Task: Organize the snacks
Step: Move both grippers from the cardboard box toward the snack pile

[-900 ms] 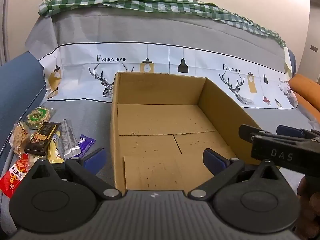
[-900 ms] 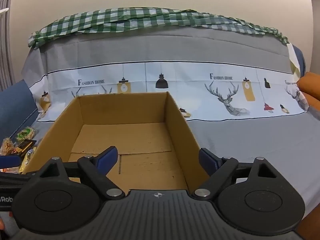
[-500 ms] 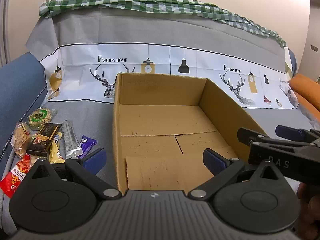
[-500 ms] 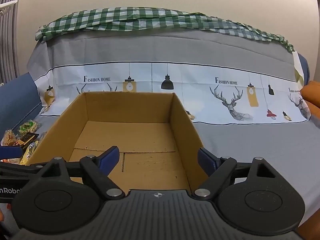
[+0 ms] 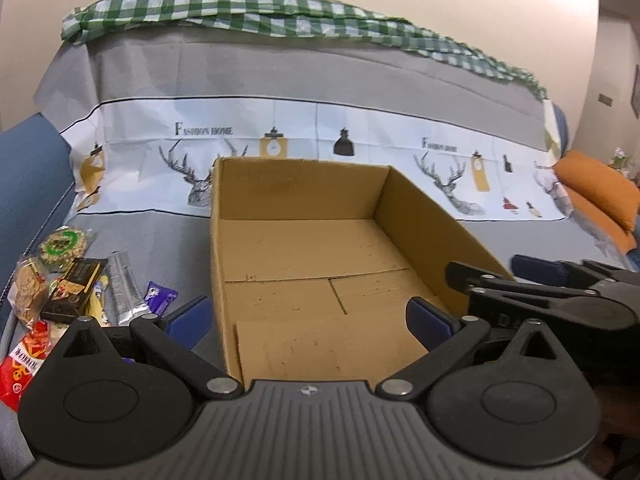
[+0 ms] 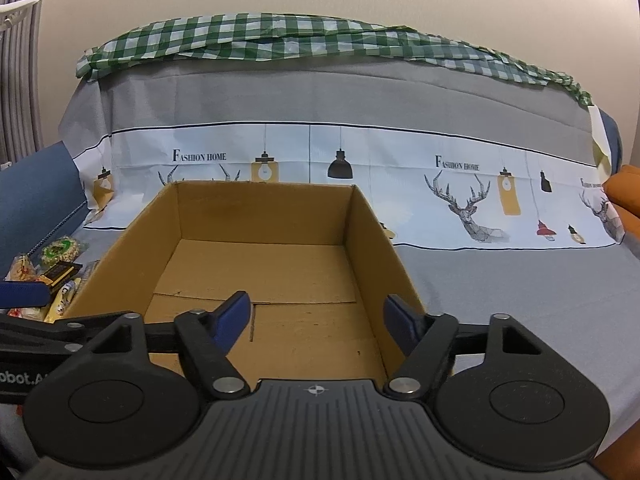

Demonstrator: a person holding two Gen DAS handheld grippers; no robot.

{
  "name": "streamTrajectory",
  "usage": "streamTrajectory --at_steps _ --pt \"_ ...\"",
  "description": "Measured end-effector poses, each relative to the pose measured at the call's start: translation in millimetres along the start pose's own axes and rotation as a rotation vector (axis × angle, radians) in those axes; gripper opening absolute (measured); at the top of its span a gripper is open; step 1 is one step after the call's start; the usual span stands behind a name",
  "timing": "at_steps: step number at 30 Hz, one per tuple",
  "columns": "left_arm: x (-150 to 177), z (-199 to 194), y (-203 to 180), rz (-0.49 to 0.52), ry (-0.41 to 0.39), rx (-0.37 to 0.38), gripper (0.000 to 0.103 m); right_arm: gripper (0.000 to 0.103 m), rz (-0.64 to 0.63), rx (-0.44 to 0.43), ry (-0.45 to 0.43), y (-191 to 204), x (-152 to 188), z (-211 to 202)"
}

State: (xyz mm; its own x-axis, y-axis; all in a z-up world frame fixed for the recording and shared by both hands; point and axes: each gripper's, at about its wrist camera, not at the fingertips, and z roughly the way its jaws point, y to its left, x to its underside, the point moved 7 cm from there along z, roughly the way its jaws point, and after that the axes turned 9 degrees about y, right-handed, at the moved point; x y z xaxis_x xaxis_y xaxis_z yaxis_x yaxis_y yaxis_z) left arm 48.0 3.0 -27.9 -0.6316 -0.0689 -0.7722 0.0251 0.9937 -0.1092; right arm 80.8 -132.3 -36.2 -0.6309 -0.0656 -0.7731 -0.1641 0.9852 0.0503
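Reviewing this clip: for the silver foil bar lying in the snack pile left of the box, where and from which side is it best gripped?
Probably across its narrow width at mid-length, coming from above. The silver foil bar lies flat and long on the grey cover, with the purple wrapper and yellow packet close along its sides, so a top-down pinch by the left gripper, now open and empty, looks cleanest.

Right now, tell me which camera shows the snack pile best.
The left wrist view: the snack pile lies spread out left of the cardboard box. The right wrist view catches only a few packets at its left edge, partly hidden behind the box wall.
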Motion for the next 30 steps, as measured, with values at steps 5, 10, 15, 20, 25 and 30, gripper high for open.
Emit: streamTrajectory --at_steps 5,10,15,20,25,30 --pt "-1.4 -7.7 2.3 -0.004 0.003 0.040 0.085 0.065 0.011 -0.022 -0.008 6.5 -1.2 -3.3" --pt "-1.2 -12.2 9.3 -0.033 0.061 0.104 0.052 0.054 0.008 -0.045 -0.018 15.4 -2.6 -7.2" --pt "-10.0 -24.5 9.7 0.035 0.097 0.199 0.018 0.035 0.009 -0.098 -0.022 28.6 -4.6 -12.2" --pt "-12.2 -43.8 5.4 0.223 0.097 0.290 0.013 0.033 -0.001 -0.143 -0.037 46.5 -9.2 -20.0" --pt "-4.4 -54.1 28.4 0.412 0.075 0.332 0.014 0.034 0.001 -0.213 -0.048 68.0 -15.1 -28.0" --pt "-2.7 -43.9 97.4 0.314 0.110 0.367 0.013 0.034 -0.052 -0.259 -0.066 101.9 -18.3 -35.0"
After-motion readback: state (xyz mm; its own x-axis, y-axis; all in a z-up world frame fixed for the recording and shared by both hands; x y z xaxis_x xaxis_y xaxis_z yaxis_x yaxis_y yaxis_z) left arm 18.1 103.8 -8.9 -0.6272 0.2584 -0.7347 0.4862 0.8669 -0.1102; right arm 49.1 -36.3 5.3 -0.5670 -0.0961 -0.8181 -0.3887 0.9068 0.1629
